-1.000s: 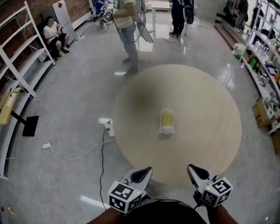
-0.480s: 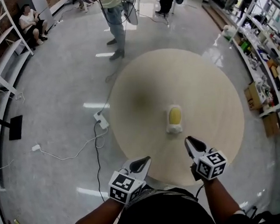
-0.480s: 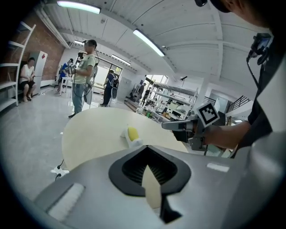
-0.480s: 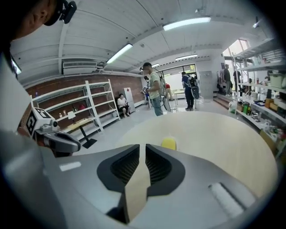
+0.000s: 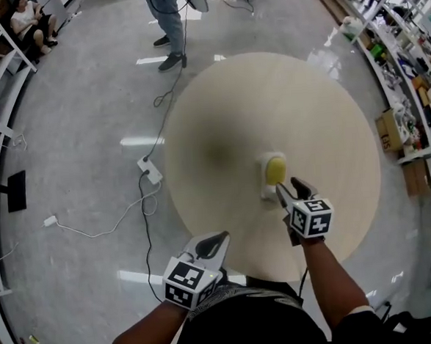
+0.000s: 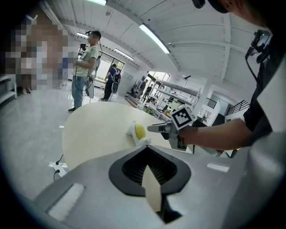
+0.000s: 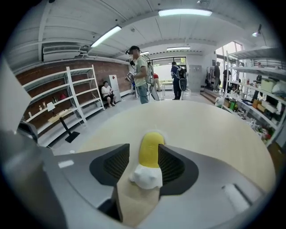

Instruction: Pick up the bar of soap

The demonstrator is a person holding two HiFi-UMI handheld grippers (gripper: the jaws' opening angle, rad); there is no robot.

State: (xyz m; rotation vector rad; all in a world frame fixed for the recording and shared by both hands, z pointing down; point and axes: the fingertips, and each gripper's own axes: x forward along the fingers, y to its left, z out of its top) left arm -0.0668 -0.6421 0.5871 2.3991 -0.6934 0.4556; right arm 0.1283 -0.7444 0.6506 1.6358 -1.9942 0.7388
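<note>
bar of soap (image 5: 276, 170): yellow, lies on a white dish (image 5: 265, 192), right of the counter's middle, toward the near side
floor, left: white power strip (image 5: 150, 170) with its cable, just off the counter's edge
left tongs (image 5: 224, 237): jaws together, nothing in them, at the near rim, well apart from the soap
counter (image 5: 218, 108): round, pale wood
right tongs (image 5: 288, 186): jaws apart, have just been opening; tips at the dish's near end, soap lined up between them, pads not pressing on it
</note>
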